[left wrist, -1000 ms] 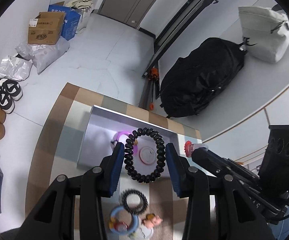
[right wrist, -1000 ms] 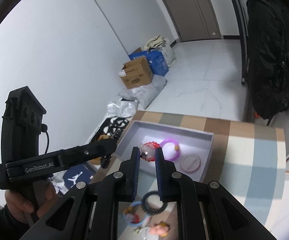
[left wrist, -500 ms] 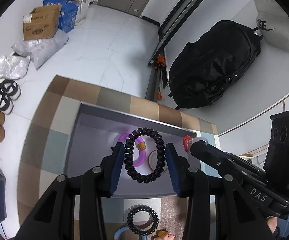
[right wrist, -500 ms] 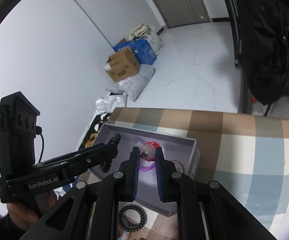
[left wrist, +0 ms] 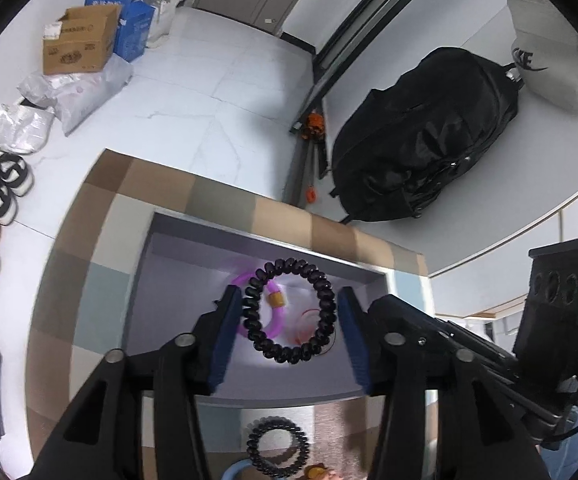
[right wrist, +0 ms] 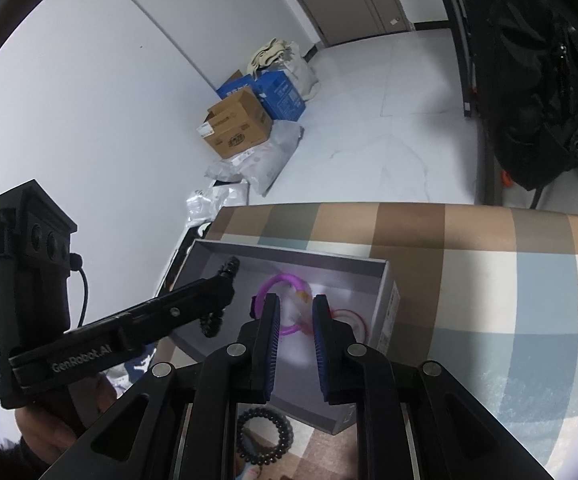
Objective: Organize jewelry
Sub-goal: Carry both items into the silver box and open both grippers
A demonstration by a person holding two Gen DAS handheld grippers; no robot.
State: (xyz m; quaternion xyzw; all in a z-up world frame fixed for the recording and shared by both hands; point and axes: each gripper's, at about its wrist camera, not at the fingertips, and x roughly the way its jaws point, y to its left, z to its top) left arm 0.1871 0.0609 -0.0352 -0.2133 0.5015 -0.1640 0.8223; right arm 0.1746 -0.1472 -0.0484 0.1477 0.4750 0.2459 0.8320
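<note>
Left gripper (left wrist: 287,294): positioned over the open grey box (left wrist: 265,240), which stands on the checked tablecloth (left wrist: 101,240). Its jaws have just been opening and now stand apart, with the black spiral bracelet (left wrist: 289,314) between the blue pads (left wrist: 225,340). The bracelet hangs round rather than squeezed. Its left side lies against the left pad, and a thin gap shows at the right pad. From the right wrist view the same bracelet (right wrist: 213,326) is seen edge-on at the tip of this gripper, inside the left part of the box, above its floor. A hand (right wrist: 49,432) holds the gripper's handle outside the box on the left. Right gripper (right wrist: 295,300): also over the box, towards its right wall (right wrist: 385,320). Its pads stand close together with only a narrow slit between them. A pale blurred item with a touch of orange shows just past the tips; whether it is pinched cannot be determined. Box contents: a translucent purple ring (left wrist: 275,334) with an orange bead (left wrist: 277,299) lies on the floor under the black bracelet. A thin red ring (right wrist: 353,314) lies beside it, nearer the right wall. Outside the box: a second black spiral bracelet (left wrist: 277,444) lies on the cloth just in front of the near wall. Further small coloured pieces sit nearer still and are too cropped to identify.
</note>
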